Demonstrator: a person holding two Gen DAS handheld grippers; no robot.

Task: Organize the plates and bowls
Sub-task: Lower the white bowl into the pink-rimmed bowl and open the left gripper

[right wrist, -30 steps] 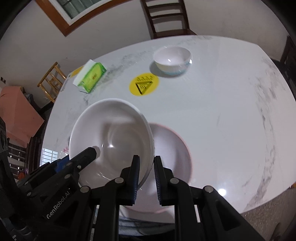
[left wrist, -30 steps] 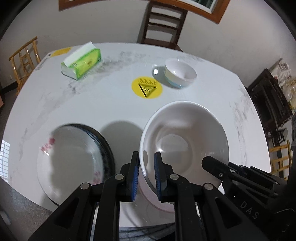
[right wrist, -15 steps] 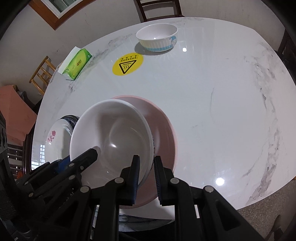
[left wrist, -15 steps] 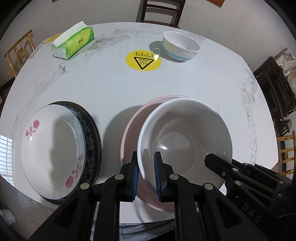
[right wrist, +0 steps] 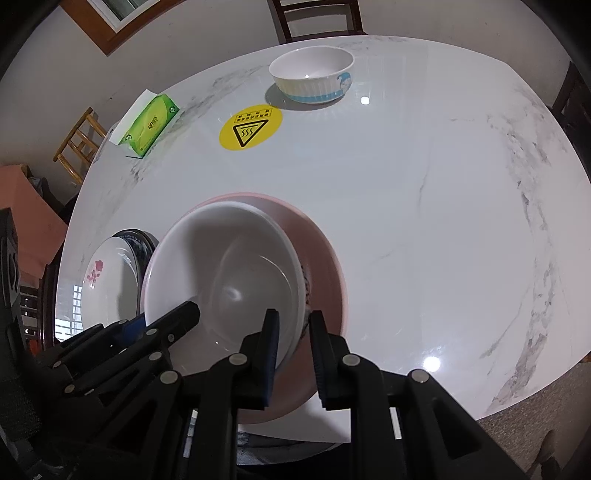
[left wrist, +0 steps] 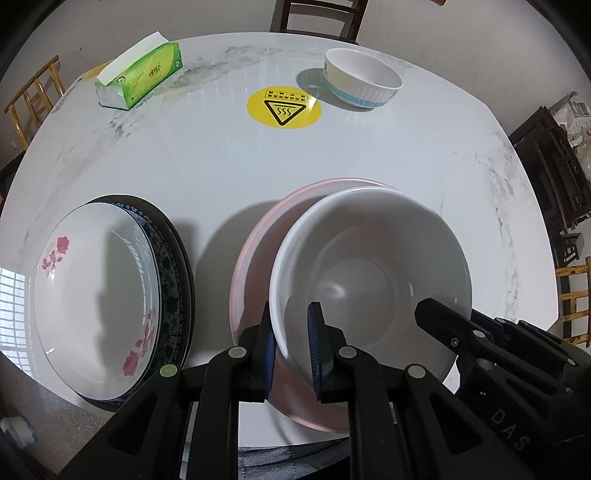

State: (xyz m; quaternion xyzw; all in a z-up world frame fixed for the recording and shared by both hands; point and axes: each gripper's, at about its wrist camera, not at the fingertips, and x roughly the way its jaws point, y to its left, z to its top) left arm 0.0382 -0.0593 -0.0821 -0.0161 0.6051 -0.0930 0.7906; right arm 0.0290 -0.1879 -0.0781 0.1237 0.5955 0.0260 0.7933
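A large white bowl [left wrist: 369,266] sits tilted inside a wider pink bowl [left wrist: 251,254] near the table's front edge. My left gripper [left wrist: 290,310] is shut on the white bowl's left rim. My right gripper [right wrist: 293,317] is shut on its right rim [right wrist: 301,295] and shows as black fingers [left wrist: 461,332] in the left wrist view. To the left, a white plate with red flowers [left wrist: 92,295] lies on a dark patterned plate [left wrist: 173,280]. A small white bowl with a blue band [left wrist: 362,79] stands at the far side of the table.
The white marble table [left wrist: 221,166] carries a green tissue box [left wrist: 142,75] at the far left and a round yellow warning sticker [left wrist: 283,107] in the middle. Wooden chairs [left wrist: 317,18] stand around it. Dark furniture [left wrist: 546,166] is at the right.
Both grippers have sunk toward the table with the white bowl. It hung above the pink bowl a second ago and now rests inside it.
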